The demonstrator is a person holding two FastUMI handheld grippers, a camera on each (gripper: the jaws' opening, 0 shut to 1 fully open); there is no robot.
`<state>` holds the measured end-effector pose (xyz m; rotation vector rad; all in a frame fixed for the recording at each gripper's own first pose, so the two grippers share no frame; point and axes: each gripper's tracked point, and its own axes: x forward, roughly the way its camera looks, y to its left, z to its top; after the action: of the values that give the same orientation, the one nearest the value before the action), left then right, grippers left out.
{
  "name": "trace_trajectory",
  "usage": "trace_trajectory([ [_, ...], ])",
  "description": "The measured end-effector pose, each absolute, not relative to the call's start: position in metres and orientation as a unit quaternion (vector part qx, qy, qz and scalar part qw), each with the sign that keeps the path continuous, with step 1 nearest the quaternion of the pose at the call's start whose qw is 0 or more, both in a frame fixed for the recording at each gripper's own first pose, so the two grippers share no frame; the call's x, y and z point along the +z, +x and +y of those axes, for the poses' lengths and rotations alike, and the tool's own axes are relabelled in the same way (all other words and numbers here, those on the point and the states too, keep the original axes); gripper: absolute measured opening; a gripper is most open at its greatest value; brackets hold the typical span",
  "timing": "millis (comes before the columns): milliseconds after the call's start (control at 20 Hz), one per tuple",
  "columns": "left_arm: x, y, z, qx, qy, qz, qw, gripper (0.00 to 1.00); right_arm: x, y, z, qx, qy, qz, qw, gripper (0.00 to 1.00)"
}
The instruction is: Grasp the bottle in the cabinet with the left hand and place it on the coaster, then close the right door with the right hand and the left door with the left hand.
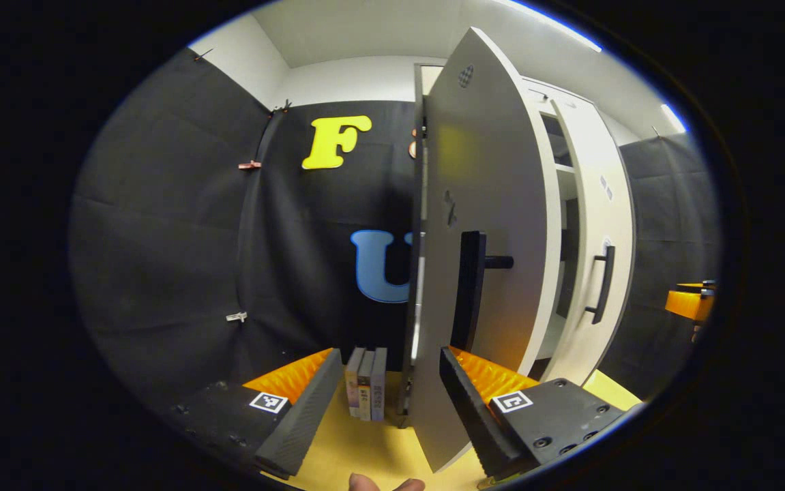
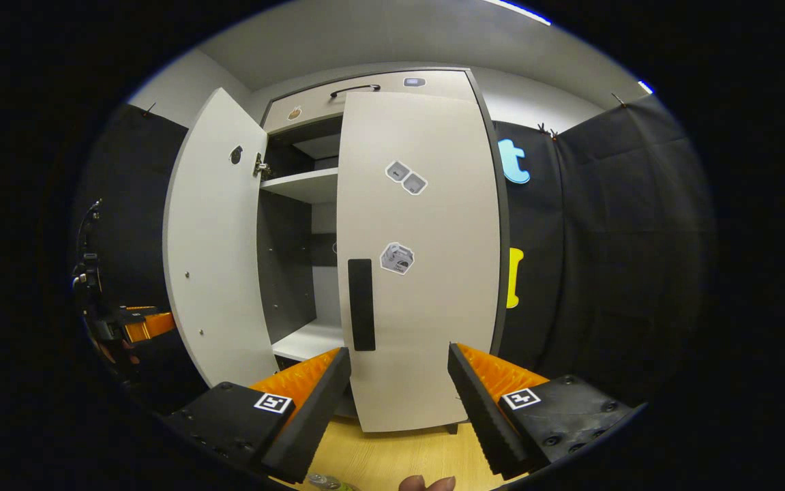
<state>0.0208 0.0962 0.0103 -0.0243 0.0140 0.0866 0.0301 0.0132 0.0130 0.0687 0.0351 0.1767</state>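
Observation:
The white cabinet has its right door lying flat against the front, black handle facing me. My right gripper is open just in front of that door's lower part, with nothing between its fingers. The left door stands swung out and I see it nearly edge-on, with its black handle on the near face. My left gripper is open, and the door's lower edge stands in the line between its fingers. A small pale greenish thing at the bottom edge is too cut off to name.
Inside the cabinet are a white shelf and a white floor panel. Three books stand on the wooden tabletop beside the open door. The other gripper shows far right. A fingertip peeks in at the bottom.

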Motion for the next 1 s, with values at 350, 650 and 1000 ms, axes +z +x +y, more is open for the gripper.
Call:
trace_trajectory([
  [350,0.014,0.049,0.015,-0.001,-0.017,0.004,1.000,0.94,0.014,0.017,-0.016,0.075,0.036,0.019,0.996,0.95],
  [650,0.031,0.080,-0.032,-0.006,0.017,-0.014,1.000,0.94,0.015,0.007,-0.034,0.062,0.044,0.018,0.997,0.95],
  [1000,0.034,0.114,-0.051,-0.005,0.006,-0.011,1.000,0.93,0.019,0.002,-0.040,0.060,0.045,0.015,0.997,0.95],
])
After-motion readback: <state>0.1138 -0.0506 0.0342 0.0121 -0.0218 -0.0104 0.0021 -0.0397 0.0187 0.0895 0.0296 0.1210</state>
